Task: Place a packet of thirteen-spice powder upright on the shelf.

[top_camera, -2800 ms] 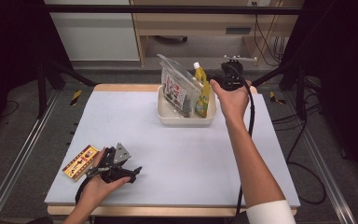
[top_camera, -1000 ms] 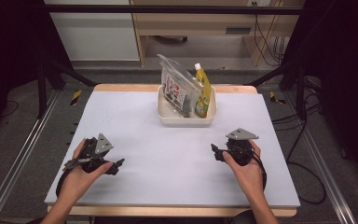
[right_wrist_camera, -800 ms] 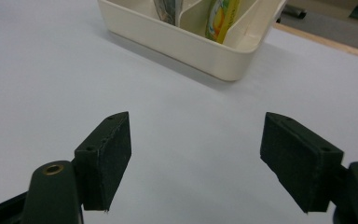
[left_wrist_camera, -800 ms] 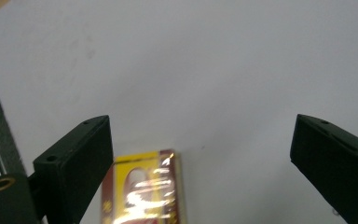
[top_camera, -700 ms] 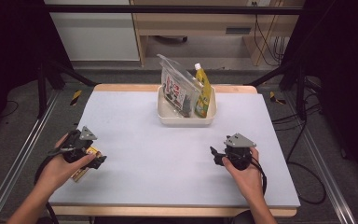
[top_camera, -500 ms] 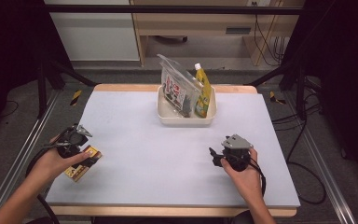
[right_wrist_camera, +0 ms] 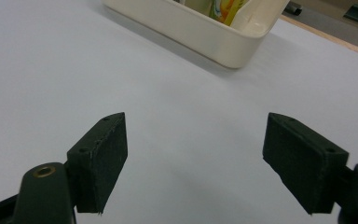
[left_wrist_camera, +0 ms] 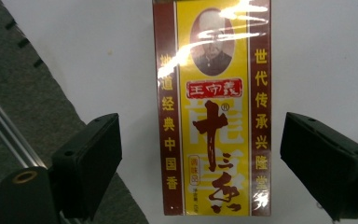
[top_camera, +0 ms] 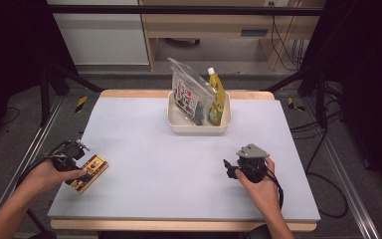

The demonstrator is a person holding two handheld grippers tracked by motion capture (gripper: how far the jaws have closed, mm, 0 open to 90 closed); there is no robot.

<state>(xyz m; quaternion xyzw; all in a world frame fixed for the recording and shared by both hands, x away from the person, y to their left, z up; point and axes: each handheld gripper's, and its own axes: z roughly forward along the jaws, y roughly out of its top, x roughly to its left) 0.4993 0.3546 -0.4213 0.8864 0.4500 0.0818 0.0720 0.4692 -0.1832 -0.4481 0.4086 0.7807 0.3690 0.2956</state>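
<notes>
At the near left corner of the table (top_camera: pixel 144 149), seen from the high view, the left gripper (top_camera: pixel 68 155) sits over the left end of a flat yellow and brown packet (top_camera: pixel 87 173) lying on the white top; the right gripper (top_camera: pixel 238 167) rests near right, well apart from it. A cream tub (top_camera: pixel 199 127) stands far centre with a clear pouch (top_camera: pixel 189 97) and a yellow bottle (top_camera: pixel 215 97).

Left gripper view: jaws spread wide, the packet (left_wrist_camera: pixel 213 112) between them, untouched (Chinese characters, a portrait oval, a ® mark).

Right gripper view: jaws apart over bare table, the tub (right_wrist_camera: pixel 200 32) beyond.
</notes>
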